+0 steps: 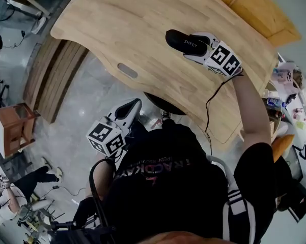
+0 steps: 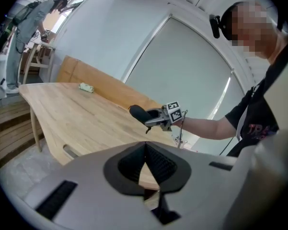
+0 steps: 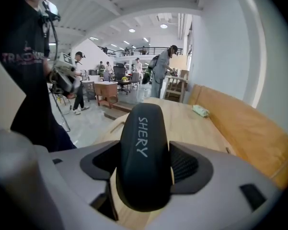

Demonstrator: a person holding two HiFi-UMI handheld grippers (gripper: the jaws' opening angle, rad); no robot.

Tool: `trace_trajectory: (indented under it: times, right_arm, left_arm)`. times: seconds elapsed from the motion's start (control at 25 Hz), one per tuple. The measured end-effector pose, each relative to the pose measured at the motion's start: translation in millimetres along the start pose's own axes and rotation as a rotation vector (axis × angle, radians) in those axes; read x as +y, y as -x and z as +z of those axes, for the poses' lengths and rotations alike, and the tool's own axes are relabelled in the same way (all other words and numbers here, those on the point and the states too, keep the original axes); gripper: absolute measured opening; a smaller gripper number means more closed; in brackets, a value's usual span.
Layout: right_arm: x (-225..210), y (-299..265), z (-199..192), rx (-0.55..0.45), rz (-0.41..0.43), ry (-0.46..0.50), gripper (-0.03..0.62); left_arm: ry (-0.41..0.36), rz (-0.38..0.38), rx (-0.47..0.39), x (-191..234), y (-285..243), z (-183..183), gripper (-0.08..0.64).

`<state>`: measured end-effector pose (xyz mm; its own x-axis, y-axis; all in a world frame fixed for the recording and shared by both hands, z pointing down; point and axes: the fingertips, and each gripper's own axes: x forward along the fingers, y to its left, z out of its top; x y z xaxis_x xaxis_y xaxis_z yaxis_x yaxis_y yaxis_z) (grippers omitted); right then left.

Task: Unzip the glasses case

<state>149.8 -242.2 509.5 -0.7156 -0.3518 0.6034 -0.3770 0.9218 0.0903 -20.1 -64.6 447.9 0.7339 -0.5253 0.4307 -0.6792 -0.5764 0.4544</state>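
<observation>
Gripping the case (image 3: 143,147) with my right fingers (image 3: 186,166) above the table (image 1: 142,29); my left fingers (image 2: 159,166) are closed, empty.

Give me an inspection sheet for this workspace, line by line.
Surface: light wooden table.
Job's things: black glasses case, held above the table; zip not visible.
Clutter: one small pale green item at the table's far end.
Grippers: right gripper shut on the glasses case; left gripper shut, empty, off the table's near edge.
Cables: black cable hangs from the right gripper.
Surroundings: wooden stool on the floor; people in the background.
</observation>
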Motion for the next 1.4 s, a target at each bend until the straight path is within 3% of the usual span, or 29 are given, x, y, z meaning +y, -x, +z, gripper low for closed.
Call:
trace_trajectory:
  times: [0.2,0.44,0.64,0.84,0.92,1.2,1.4]
  right_arm:
    - [48.7,48.7,45.8,-0.031,0.043,0.085,0.337]
    - [105.9,87.3,94.0,-0.094,0.089,0.103,0.337]
    - [142.6,96.9,111.5,0.030,0.126,0.245,0.338]
    - [171.2,97.8,134.4,0.034,0.159,0.270,0.339]
    - [180.2,101.1,143.9,0.036,0.172,0.289,0.339]
    - [199.6,107.8,169.9,0.048,0.222,0.323,0.339]
    - [209.8,105.6,174.7,0.082,0.260,0.330,0.339]
  left_arm:
    - [-0.032,-0.098,-0.022,4.2,-0.8,25.2,0.012]
    - [-0.036,-0.262,-0.055,-4.3,-0.6,62.8,0.014]
    - [-0.077,-0.368,-0.090,-9.5,4.4,89.2,0.014]
    - [-0.203,-0.502,-0.083,-26.0,17.2,97.5,0.022]
    - [-0.234,-0.571,-0.083,-34.1,23.5,102.5,0.068]
    - [-0.232,-0.817,-0.091,-52.7,53.6,119.8,0.106]
    - [-0.232,-0.973,-0.042,-58.1,74.6,120.1,0.106]
